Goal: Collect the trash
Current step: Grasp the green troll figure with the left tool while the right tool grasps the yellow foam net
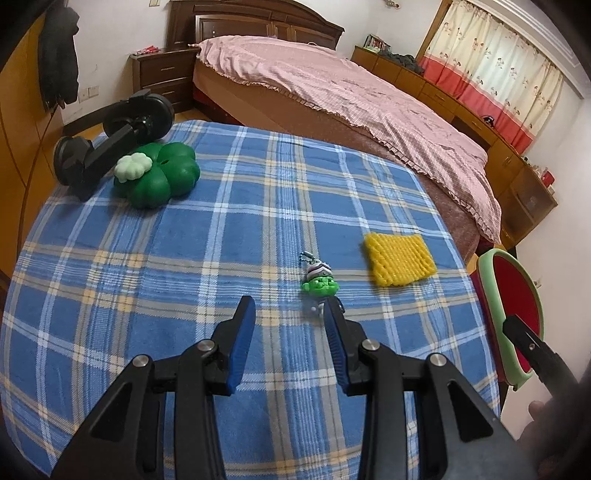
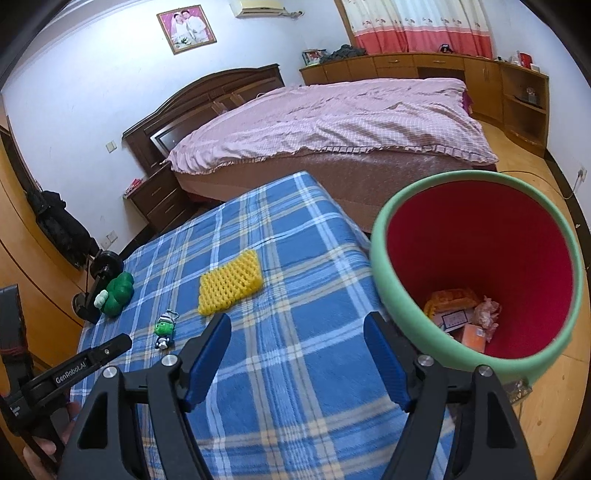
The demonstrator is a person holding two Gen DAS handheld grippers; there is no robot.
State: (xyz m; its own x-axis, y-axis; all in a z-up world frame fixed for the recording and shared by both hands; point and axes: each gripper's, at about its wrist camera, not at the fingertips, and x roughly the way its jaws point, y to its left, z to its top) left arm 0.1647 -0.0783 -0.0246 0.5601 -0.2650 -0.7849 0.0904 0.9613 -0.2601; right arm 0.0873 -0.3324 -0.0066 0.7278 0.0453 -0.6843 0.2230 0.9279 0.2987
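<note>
On the table four things lie apart from one another. At the far left corner a black clamp-like stand with round ends (image 1: 110, 138) touches a glossy green clover-shaped toy with a small white clover on top (image 1: 160, 175). Nearer the middle a little green-faced figurine in a striped cap with a bead chain (image 1: 318, 282) lies on its back, and just to its right, closer to the bed, sits a yellow foam mesh sleeve, flat and rectangular (image 1: 399, 263). Beyond the table's right edge is a round bin with a pale green rim and red lining (image 2: 384, 258); at its bottom lie an orange wrapper, a crumpled pink scrap and a small printed box (image 2: 463, 317).

The table is covered by a blue plaid cloth with white and yellow stripes (image 1: 184, 277). Behind it is a dark wooden bed under a pink checked quilt (image 1: 351, 92), a bedside cabinet (image 1: 162, 79), low wooden cupboards (image 2: 406, 66) beneath red-and-cream curtains (image 1: 498, 74), and a framed wedding portrait (image 2: 186, 27) on the white wall.

The left gripper (image 1: 290, 312) hovers low over the cloth, its blue-padded jaws spread with nothing between them; the right pad's tip sits just in front of the figurine, overlapping its feet in this view. The right gripper (image 2: 297, 328) hangs over the table's right edge, jaws likewise wide apart and empty, the bin's rim close beside its right finger.
</note>
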